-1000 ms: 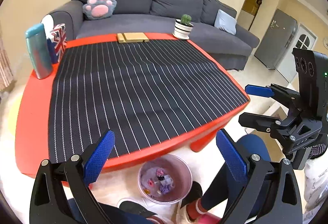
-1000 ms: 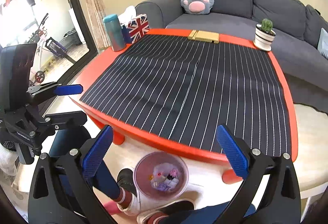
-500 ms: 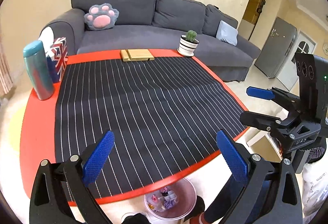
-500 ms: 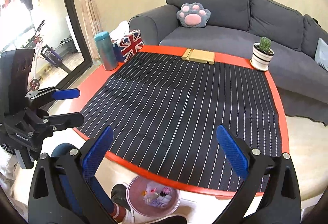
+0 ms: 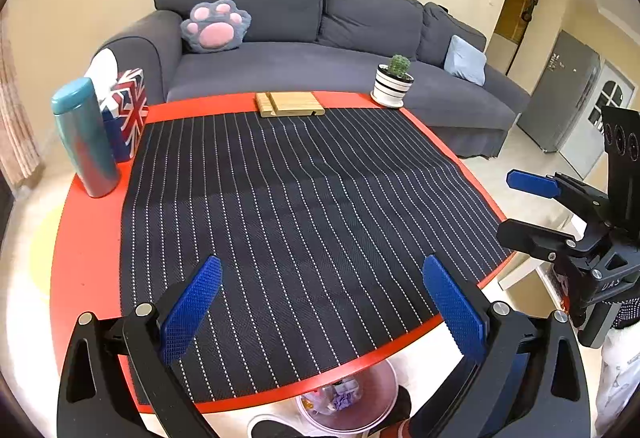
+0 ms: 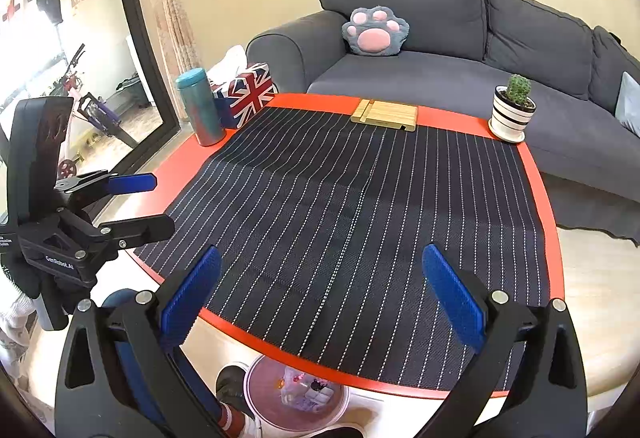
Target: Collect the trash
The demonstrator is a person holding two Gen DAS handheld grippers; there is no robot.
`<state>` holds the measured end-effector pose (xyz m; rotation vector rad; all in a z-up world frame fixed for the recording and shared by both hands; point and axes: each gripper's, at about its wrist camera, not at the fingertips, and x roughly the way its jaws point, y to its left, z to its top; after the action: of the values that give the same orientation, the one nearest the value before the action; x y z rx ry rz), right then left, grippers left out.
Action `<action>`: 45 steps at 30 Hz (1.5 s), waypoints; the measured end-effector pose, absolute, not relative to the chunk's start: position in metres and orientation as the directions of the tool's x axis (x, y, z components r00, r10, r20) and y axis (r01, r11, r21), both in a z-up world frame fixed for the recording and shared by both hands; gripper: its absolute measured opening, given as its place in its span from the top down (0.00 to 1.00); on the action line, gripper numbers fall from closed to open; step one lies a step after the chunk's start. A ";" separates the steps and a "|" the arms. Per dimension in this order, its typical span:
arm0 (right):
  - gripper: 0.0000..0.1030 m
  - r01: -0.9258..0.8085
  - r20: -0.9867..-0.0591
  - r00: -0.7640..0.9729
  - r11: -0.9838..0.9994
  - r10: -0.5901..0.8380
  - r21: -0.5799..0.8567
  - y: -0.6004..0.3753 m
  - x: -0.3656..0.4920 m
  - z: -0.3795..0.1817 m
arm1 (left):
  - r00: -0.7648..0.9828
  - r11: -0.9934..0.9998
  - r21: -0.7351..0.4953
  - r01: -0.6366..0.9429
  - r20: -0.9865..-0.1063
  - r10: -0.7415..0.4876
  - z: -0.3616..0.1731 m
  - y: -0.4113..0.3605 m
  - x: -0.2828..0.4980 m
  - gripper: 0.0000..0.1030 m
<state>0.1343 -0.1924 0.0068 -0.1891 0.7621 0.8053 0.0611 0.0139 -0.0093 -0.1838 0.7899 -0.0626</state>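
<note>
Ahead, your red surface [image 5: 92, 238] carries a striped mat [image 5: 304, 222]. Below its near edge, the trash bin [image 6: 294, 398] sits on the floor holding scraps. Your left gripper [image 5: 320, 302] and right gripper [image 6: 320, 294] both hang spread wide, gripping nothing.

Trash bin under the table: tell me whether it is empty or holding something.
Holding something. The trash bin on the floor shows small mixed scraps inside, seen past the table edge; how full, cannot tell.
</note>
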 end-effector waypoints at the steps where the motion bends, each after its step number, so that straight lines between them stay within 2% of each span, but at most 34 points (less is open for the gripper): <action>1: 0.04 -0.711 -0.679 0.447 0.692 0.582 0.125 -0.192 0.134 0.007 | 0.703 0.982 -0.187 -0.013 -0.701 -0.124 -0.010 0.014 0.062 0.06; 9: 0.04 -0.714 -0.687 0.433 0.687 0.584 0.134 -0.190 0.141 0.005 | 0.701 0.976 -0.218 -0.011 -0.698 -0.148 -0.010 0.016 0.066 0.06; 45: 0.04 -0.713 -0.690 0.432 0.689 0.580 0.133 -0.188 0.146 0.001 | 0.696 0.977 -0.212 0.007 -0.700 -0.157 -0.013 0.014 0.067 0.06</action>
<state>0.1463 -0.1883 0.0009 -0.1897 0.7800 0.8120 0.0669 0.0141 -0.0132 -0.1992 0.7967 -0.0926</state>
